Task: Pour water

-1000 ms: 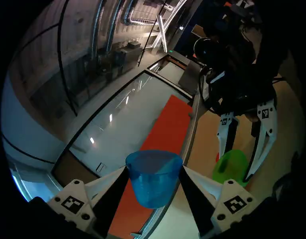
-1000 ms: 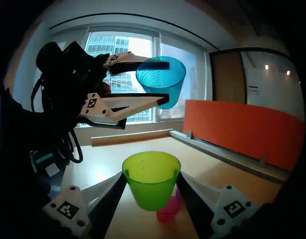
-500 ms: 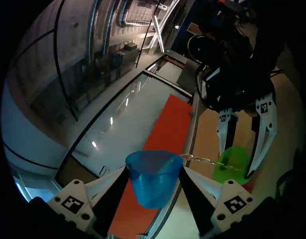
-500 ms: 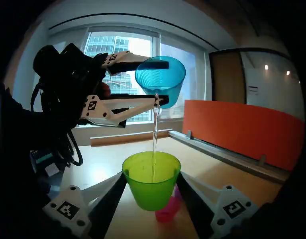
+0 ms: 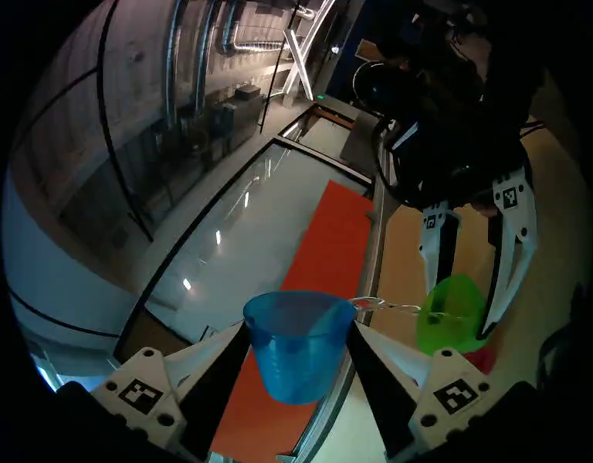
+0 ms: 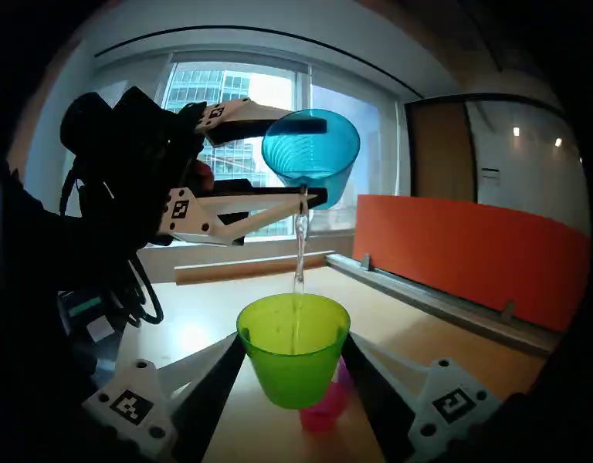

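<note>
Our left claw (image 5: 298, 333) is clamped on the blue cup (image 5: 298, 359), one finger pressed to each side of its wall just under the rim. In the right gripper view that cup hangs tilted well above the green cup (image 6: 294, 363), its low lip over the green cup's opening. A thin stream of water (image 6: 299, 255) runs from that lip straight down and lands inside the green cup, near the middle of its mouth.

Our right claw (image 6: 294, 343) is clamped on the green cup — both fingers tight against its sides, the cup upright between them. In the left gripper view we see the same green cup farther off, between the right claw's white fingers, with the water crossing from the blue cup's rim to it.

A pink cup (image 6: 327, 409) sits just below the green cup and is partly hidden by it; we cannot tell whether the two touch. The table (image 6: 196, 324) spreads out under the green cup, pale wood, and we cannot tell whether the green cup rests on it or hangs clear of it. Beyond the green cup and to its right an orange panel (image 6: 482, 247) stands along the table's far edge. Behind the green cup, past the blue one, is a bright window (image 6: 235, 92).
</note>
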